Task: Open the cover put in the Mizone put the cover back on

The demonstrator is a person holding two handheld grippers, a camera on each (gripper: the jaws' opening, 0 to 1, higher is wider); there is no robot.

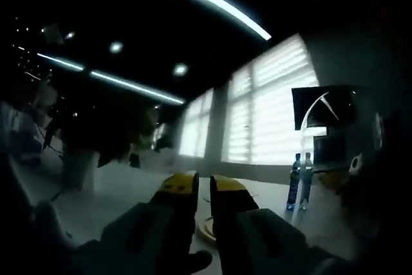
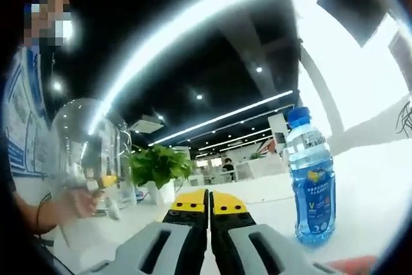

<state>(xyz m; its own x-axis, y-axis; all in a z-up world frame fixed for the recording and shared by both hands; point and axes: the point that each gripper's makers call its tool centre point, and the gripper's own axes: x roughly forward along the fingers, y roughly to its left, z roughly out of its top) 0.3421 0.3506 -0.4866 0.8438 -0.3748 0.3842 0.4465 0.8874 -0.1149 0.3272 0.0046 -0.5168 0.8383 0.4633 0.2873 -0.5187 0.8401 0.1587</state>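
Jaws of the right gripper (image 2: 208, 199) — yellow-tipped, grey-bodied — stand pressed together with nothing between them, above a white table (image 2: 380, 178). To their right on that table a clear plastic Mizone bottle of blue drink with a blue cap (image 2: 310, 178) stands upright, apart from the jaws. At the left of the right gripper view a transparent dome-shaped cover (image 2: 87, 149) sits near a person's hand (image 2: 77, 203), with a leafy green potted plant (image 2: 158, 165) just beside it.

In the left gripper view the left gripper (image 1: 204, 188) is clenched too — a narrow slit between the yellow tips, empty. The picture is dim; far right on the pale tabletop (image 1: 122, 191) stands a small bottle shape (image 1: 300, 181), too dark to tell more.
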